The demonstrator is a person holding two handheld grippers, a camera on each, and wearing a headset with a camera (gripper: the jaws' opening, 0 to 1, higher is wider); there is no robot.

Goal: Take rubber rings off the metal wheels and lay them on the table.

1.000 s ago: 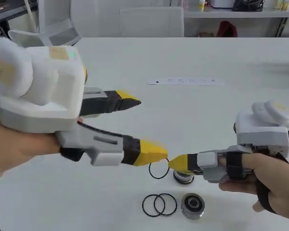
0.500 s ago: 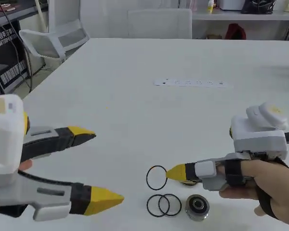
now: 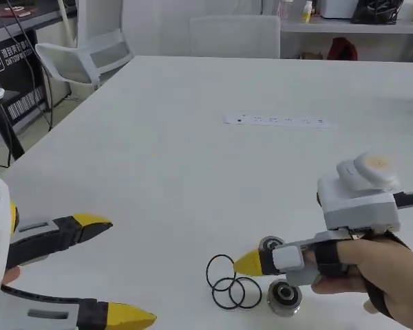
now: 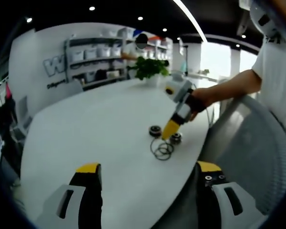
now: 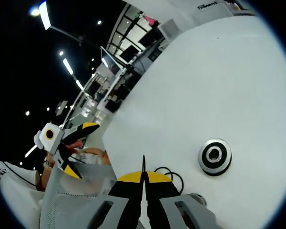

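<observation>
Over on the left, the left gripper (image 3: 117,270) is held low above the white table (image 3: 193,158), and its two yellow-tipped jaws stand wide apart with nothing between them. In the left gripper view the same jaws (image 4: 148,168) rise from the bottom, far apart, and point across the table at the work. Near the middle, close to the front edge of the table, three thin black rubber rings (image 3: 230,283) lie flat; two of them overlap side by side, and the third lies just behind them. Just right of the rings are two round metal wheels: one metal wheel (image 3: 270,245) sits behind the right gripper's jaws, and the other metal wheel (image 3: 284,295) sits in front of them, beside the overlapping pair. The right gripper (image 3: 244,263) is held in a hand (image 3: 372,271) and points left, with its yellow tip at the edge of the back ring; I cannot tell if it touches. In the right gripper view its jaws (image 5: 143,177) are pressed together, with nothing seen between them. Far back on the table lies a white power strip (image 3: 275,121).
</observation>
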